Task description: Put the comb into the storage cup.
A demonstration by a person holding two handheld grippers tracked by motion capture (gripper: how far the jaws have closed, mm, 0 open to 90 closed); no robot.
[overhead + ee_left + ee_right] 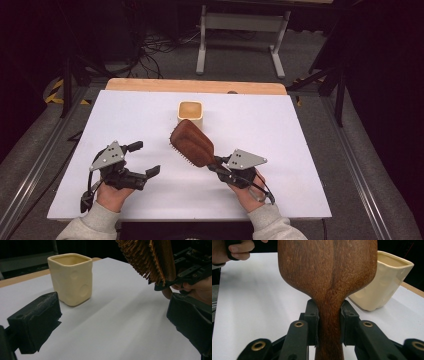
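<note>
A brown wooden hairbrush [192, 142] is held above the white table, its head close to a cream square cup [190, 112]. My right gripper [218, 164] is shut on the brush's handle [329, 322], with the pads pressing both sides. The bristles [142, 258] face down and to the left. The cup [71, 277] stands upright at the table's middle back, and it also shows behind the brush as a cream cup [387, 281] in the right gripper view. My left gripper [145, 159] stands open at the front left, nothing between its fingers.
The white board [125, 115] lies on a wooden tabletop whose edge [195, 86] shows at the back. Metal rails run along both sides. A grey table frame [242, 30] and cables sit on the floor beyond.
</note>
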